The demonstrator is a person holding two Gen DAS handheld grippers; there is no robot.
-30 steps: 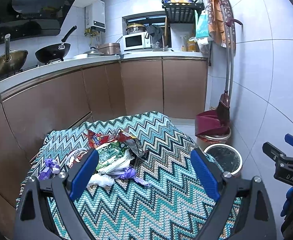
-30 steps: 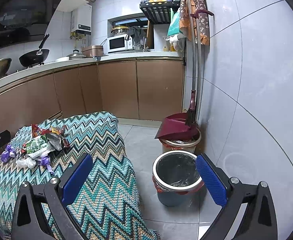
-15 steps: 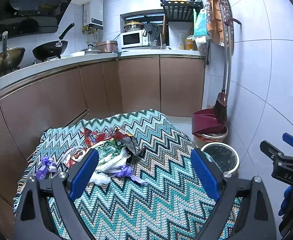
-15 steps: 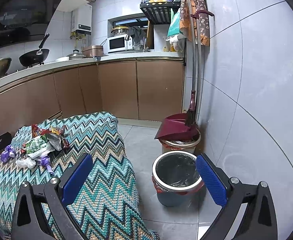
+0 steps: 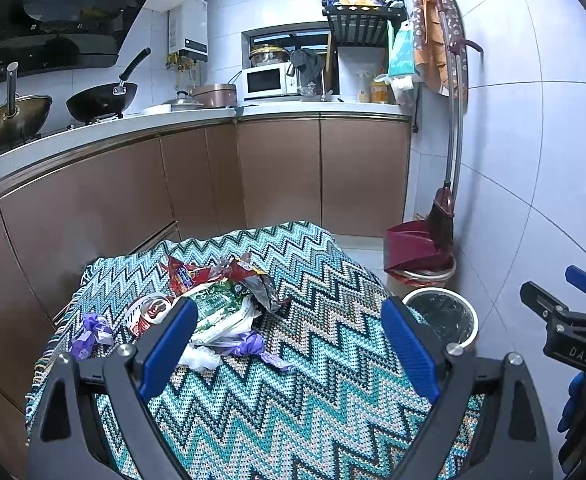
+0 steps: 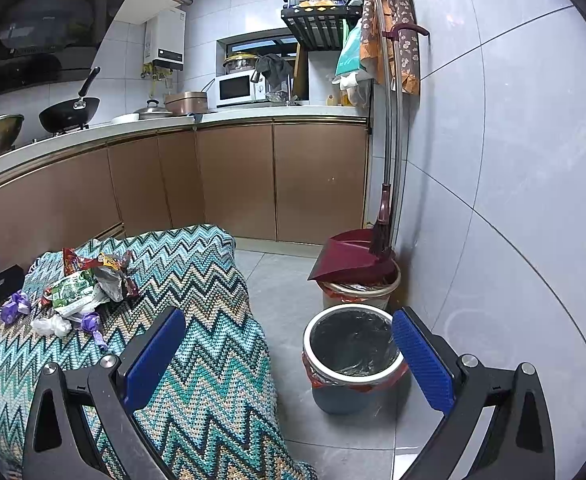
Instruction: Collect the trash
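Observation:
A heap of trash [image 5: 213, 304] lies on a table under a zigzag blanket [image 5: 293, 392]: red and green snack wrappers, a crushed can, white plastic and purple wrappers [image 5: 89, 334]. It also shows in the right wrist view [image 6: 81, 292]. My left gripper [image 5: 289, 344] is open and empty, above the blanket just short of the heap. My right gripper [image 6: 289, 356] is open and empty, to the right of the table, above a lined trash bin [image 6: 353, 360] on the floor. The bin also shows in the left wrist view [image 5: 443, 316].
A red dustpan [image 6: 349, 258] and broom [image 6: 385, 224] stand in a second bucket by the tiled wall. Brown kitchen cabinets [image 5: 277, 172] run behind and to the left of the table. Grey tiled floor [image 6: 277, 280] lies between table and bins.
My left gripper has pulled back and risen slightly, so the trash heap sits a little farther away. The right gripper has not moved.

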